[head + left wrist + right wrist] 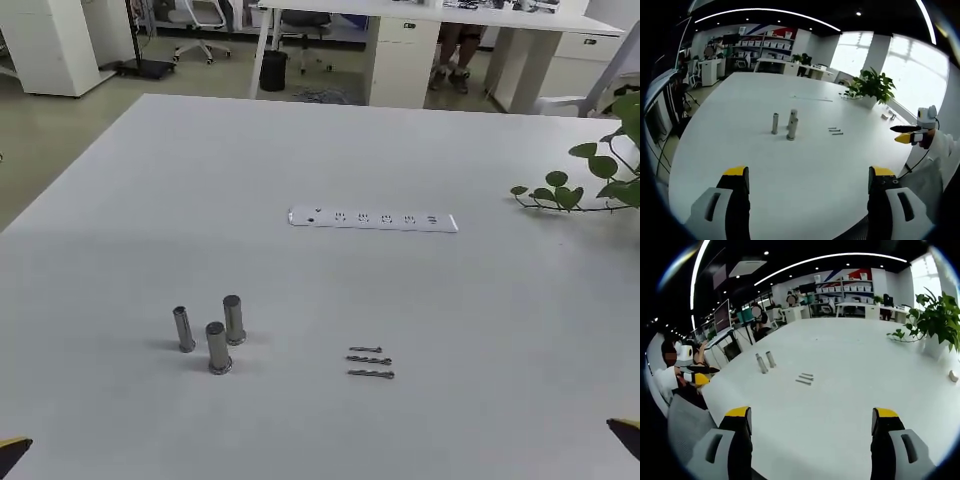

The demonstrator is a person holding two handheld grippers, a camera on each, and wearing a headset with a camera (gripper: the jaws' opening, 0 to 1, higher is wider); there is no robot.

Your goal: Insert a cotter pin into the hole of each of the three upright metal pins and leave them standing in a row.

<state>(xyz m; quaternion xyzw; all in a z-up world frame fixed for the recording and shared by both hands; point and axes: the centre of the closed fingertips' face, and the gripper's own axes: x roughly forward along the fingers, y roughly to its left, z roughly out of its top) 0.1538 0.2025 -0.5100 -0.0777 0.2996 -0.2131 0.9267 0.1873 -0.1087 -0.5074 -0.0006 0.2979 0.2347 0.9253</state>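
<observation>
Nothing of the job looks started. The three cotter pins [370, 361] lie loose and side by side on the white table [480, 320], on the person's side of the power strip [372, 220] and about level with its middle. The three upright metal pins [218, 347] stand bare in a tight triangle, also on the near side of the power strip but out past its left end, well apart from the cotter pins. So the step in hand reads as the opening reach. The left gripper [807, 172] and the right gripper [811, 412] both have their yellow-tipped jaws spread wide with nothing between them. Each is held low at the table's near edge, farther from the power strip than any of the parts, and in the head view their tips show at the two bottom corners. Both point roughly towards the power strip, the left one outboard of the metal pins and the right one outboard of the cotter pins. The next move, I judge, calls for the right gripper to go forward and pinch one thin cotter pin near its looped end, a fussy pick off a flat surface. Meanwhile the left would steady a metal pin so that its cross hole faces the incoming tip; the holes are too small to make out here. The triangle will also need straightening into a row.
</observation>
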